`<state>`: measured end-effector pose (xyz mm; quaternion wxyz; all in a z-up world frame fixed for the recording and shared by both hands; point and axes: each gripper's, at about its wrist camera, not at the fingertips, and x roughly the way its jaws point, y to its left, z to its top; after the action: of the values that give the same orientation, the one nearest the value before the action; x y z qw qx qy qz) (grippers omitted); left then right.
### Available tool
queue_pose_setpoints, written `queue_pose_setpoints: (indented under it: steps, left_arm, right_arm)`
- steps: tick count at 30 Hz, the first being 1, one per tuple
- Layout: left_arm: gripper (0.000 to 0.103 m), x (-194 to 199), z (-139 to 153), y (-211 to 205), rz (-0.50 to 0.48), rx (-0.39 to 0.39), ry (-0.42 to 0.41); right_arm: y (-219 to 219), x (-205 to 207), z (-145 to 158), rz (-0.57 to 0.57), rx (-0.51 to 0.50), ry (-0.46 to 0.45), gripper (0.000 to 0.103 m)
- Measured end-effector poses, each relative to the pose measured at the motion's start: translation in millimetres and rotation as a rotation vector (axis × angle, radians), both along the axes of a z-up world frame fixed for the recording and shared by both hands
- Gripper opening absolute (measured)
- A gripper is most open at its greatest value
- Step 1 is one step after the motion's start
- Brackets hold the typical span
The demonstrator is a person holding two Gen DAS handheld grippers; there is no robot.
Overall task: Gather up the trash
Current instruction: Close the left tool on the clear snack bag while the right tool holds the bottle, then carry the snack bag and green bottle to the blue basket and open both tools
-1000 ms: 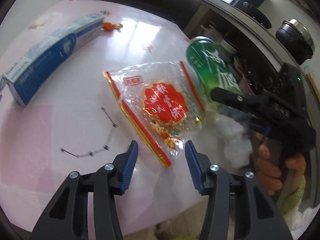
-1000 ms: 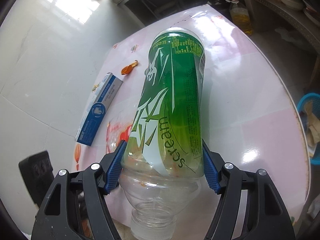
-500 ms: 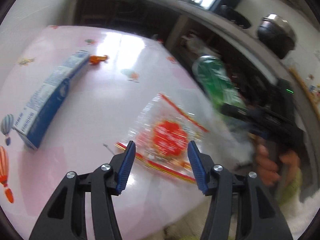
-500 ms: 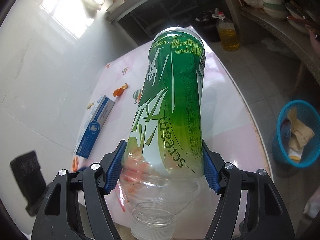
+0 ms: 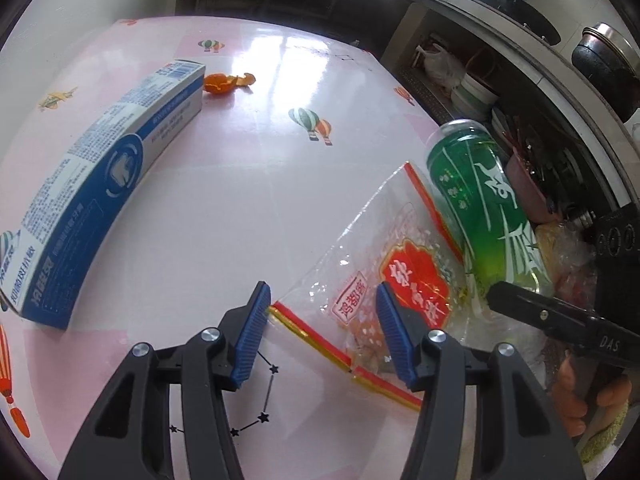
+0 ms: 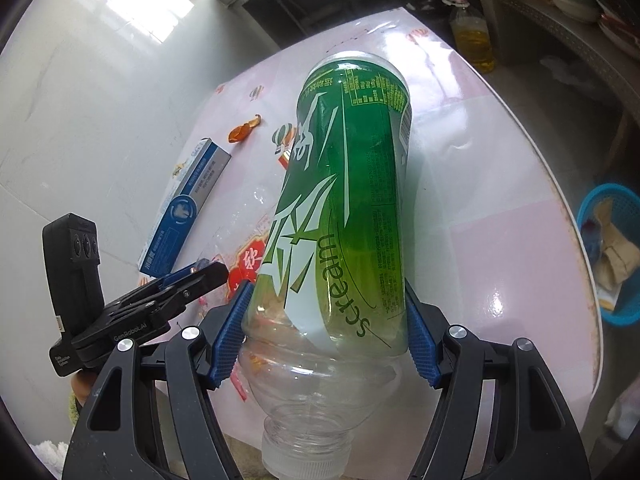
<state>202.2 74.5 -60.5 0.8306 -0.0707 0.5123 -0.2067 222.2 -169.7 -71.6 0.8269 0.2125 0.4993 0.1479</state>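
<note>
My right gripper (image 6: 326,334) is shut on a green plastic bottle (image 6: 344,208), cap end toward the camera, held above the round pink table (image 6: 500,220). The bottle also shows in the left wrist view (image 5: 484,208), at the right. My left gripper (image 5: 320,330) is open, its blue pads either side of the near corner of a clear snack bag with red print (image 5: 384,276) lying on the table. The bag also shows in the right wrist view (image 6: 244,256), mostly hidden behind the bottle.
A blue and white toothpaste box (image 5: 104,184) lies at the left of the table, with orange peel (image 5: 224,82) beyond it. A blue basket with paper trash (image 6: 612,248) stands on the floor to the right. Shelves with dishes (image 5: 476,92) lie beyond the table.
My left gripper has moved forward, bringing the snack bag's corner between its open pads. My right gripper, still holding the bottle, has shifted, and the basket has come into view.
</note>
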Motion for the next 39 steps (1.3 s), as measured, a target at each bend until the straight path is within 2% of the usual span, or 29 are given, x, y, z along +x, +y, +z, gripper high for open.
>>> queue_pose_setpoints:
  steps: [1, 7, 9, 12, 14, 17, 26, 39]
  left_arm:
    - [0.053, 0.6, 0.4, 0.7, 0.001, -0.02, 0.012]
    - [0.053, -1.8, 2.6, 15.8, 0.007, -0.268, 0.097]
    - [0.052, -5.3, 4.0, 16.3, 0.002, -0.307, 0.106]
    - [0.043, -10.6, 6.7, 11.8, 0.007, -0.273, 0.082]
    - [0.027, -14.9, 7.8, 7.6, 0.01, -0.223, 0.062]
    - [0.019, -20.8, 8.8, -1.1, 0.008, -0.171, 0.032]
    - [0.008, -41.6, 26.9, -14.7, -0.014, -0.119, -0.05]
    - [0.006, -58.1, 62.4, -32.9, -0.046, -0.142, -0.135]
  right_arm:
    - [1.4, 0.9, -0.3, 0.001, 0.0, 0.001, 0.066]
    - [-4.7, 4.4, -2.1, -0.006, 0.019, 0.012, 0.066]
    - [-4.8, 4.0, -2.4, -0.007, 0.025, 0.012, 0.066]
    - [-4.9, 3.6, -2.7, -0.007, 0.028, 0.008, 0.066]
    - [-6.2, 2.0, -3.0, -0.01, 0.032, 0.007, 0.066]
    - [-8.3, 0.4, -2.4, -0.019, 0.039, 0.008, 0.066]
    - [-21.7, -12.7, 8.2, -0.053, 0.052, -0.016, 0.066]
    - [-55.2, -42.2, 24.5, -0.128, 0.098, -0.093, 0.066]
